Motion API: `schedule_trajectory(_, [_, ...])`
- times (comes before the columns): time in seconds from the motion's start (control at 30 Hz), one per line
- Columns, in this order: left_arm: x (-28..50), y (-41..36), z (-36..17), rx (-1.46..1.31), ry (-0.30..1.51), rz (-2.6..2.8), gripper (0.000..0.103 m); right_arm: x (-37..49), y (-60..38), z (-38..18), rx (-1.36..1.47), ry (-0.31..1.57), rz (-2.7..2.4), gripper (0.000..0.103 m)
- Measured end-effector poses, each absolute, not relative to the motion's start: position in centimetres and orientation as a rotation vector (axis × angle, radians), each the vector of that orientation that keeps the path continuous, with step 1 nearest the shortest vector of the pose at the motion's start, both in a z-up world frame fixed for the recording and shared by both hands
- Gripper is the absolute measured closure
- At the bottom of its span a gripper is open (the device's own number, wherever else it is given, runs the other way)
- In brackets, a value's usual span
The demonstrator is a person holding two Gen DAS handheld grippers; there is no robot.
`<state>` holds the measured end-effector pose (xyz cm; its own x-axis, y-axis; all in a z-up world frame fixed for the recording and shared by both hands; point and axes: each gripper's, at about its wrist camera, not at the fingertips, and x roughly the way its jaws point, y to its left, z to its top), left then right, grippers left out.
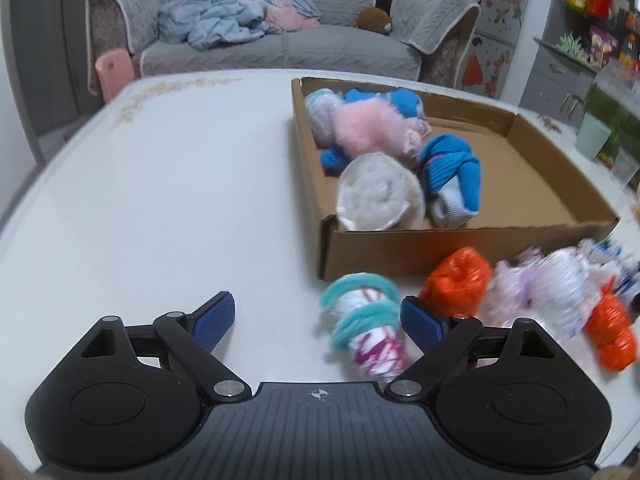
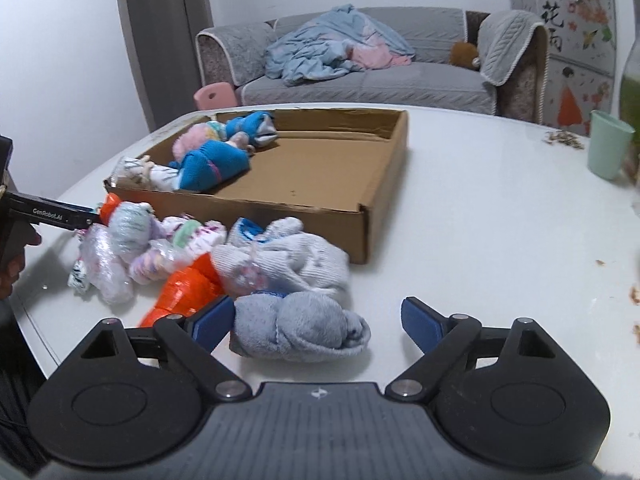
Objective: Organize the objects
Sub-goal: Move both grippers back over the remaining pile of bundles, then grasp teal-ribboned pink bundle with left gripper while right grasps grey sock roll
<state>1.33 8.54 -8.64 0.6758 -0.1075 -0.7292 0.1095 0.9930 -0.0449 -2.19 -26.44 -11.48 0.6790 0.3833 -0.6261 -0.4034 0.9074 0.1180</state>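
With rolled socks already in the shallow brown cardboard box (image 2: 384,216), both wide-open grippers are reaching: the left gripper (image 1: 318,318) straddles a teal-trimmed white sock roll (image 1: 366,330), the right gripper (image 2: 318,320) a grey fleecy sock bundle (image 2: 298,330) on the white table (image 2: 480,240); closing comes next.

Rolled sock bundles (image 2: 188,256) heaped beside cardboard box (image 2: 384,216); others inside.

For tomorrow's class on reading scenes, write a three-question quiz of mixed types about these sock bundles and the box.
1. True or false: the shallow brown cardboard box is empty.
2. Which rolled sock bundle lies between the right hand-held gripper's open jaws? A) orange B) grey fleecy C) pink fluffy
3. Fill in: the teal-trimmed white sock roll lies on the white ____.

Key: 1 false; 2 B, grey fleecy bundle; 3 table.
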Motion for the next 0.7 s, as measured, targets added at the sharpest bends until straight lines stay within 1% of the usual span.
schedule_trajectory(0.07, [1.4, 8.3, -8.7, 0.022, 0.818, -0.117, 0.012, -2.3, -26.4, -11.4, -0.039, 0.692, 0.432, 0.013])
schedule_trajectory(0.13, [1.5, 7.9, -8.7, 0.035, 0.811, -0.120, 0.015, -2.4, -26.1, -11.4, -0.043, 0.690, 0.429, 0.013])
schedule_trajectory(0.17, [1.5, 7.6, -8.7, 0.051, 0.806, -0.117, 0.019, -2.5, -25.9, -11.4, -0.050, 0.687, 0.427, 0.013])
schedule_trajectory(0.23, [1.2, 6.9, -8.8, 0.084, 0.789, -0.110, 0.021, -2.7, -25.6, -11.5, -0.054, 0.685, 0.435, 0.013])
schedule_trajectory(0.3, [0.8, 6.5, -8.8, 0.092, 0.776, -0.107, 0.027, -2.7, -25.4, -11.7, -0.065, 0.687, 0.439, 0.013])
schedule_trajectory(0.37, [0.4, 6.2, -8.8, 0.100, 0.760, -0.101, 0.030, -2.7, -25.3, -12.0, -0.074, 0.694, 0.431, 0.014])
schedule_trajectory(0.47, [0.0, 5.8, -8.9, 0.111, 0.738, -0.099, 0.036, -2.9, -25.0, -12.3, -0.085, 0.688, 0.421, 0.019])
schedule_trajectory(0.5, [0.0, 5.9, -8.9, 0.102, 0.738, -0.103, 0.039, -3.0, -24.9, -12.3, -0.087, 0.687, 0.420, 0.024])
schedule_trajectory(0.53, [0.0, 5.9, -8.8, 0.091, 0.740, -0.111, 0.042, -3.1, -24.7, -12.4, -0.091, 0.684, 0.413, 0.026])
schedule_trajectory(0.57, [0.1, 6.0, -8.8, 0.078, 0.742, -0.124, 0.048, -3.2, -24.5, -12.5, -0.101, 0.683, 0.403, 0.028])
schedule_trajectory(0.6, [0.1, 6.0, -8.8, 0.076, 0.743, -0.134, 0.052, -3.4, -24.3, -12.7, -0.115, 0.681, 0.397, 0.033])
schedule_trajectory(0.63, [0.1, 5.9, -8.7, 0.080, 0.744, -0.139, 0.054, -3.6, -24.2, -12.7, -0.120, 0.677, 0.397, 0.034])
schedule_trajectory(0.7, [0.0, 5.9, -8.7, 0.073, 0.747, -0.144, 0.064, -3.9, -24.3, -12.7, -0.114, 0.669, 0.406, 0.036])
